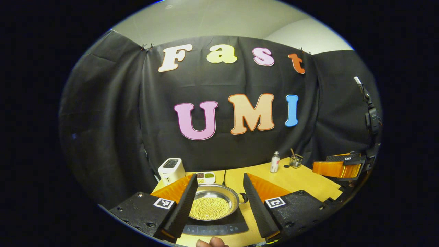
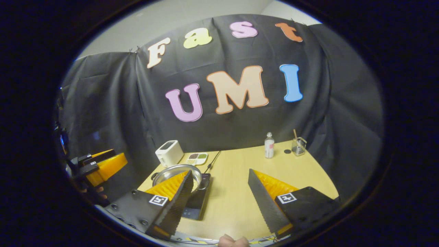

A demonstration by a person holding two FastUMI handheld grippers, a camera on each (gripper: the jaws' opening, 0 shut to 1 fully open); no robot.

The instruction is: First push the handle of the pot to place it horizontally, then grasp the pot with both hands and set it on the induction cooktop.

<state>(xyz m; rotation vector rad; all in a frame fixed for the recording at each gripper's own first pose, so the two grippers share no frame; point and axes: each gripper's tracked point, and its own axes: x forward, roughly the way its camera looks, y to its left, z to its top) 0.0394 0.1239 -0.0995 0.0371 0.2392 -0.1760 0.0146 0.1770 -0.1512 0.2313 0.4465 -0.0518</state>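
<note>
Pot sitting on the cooktop, both grippers hanging clear with jaws spread.

The pot (image 1: 213, 203), holding yellow grains, is resting on the black cooktop (image 1: 219, 226) at the desk's (image 1: 298, 181) near left end. The left gripper (image 1: 219, 192) is hovering over it, fingers apart and gripping nothing; the right gripper (image 2: 219, 187) is hanging wide open beside it over bare desk. A toaster (image 2: 168, 152), tray (image 2: 197, 158), bottle (image 2: 269, 145) and glass (image 2: 298, 146) are standing along the back.
</note>
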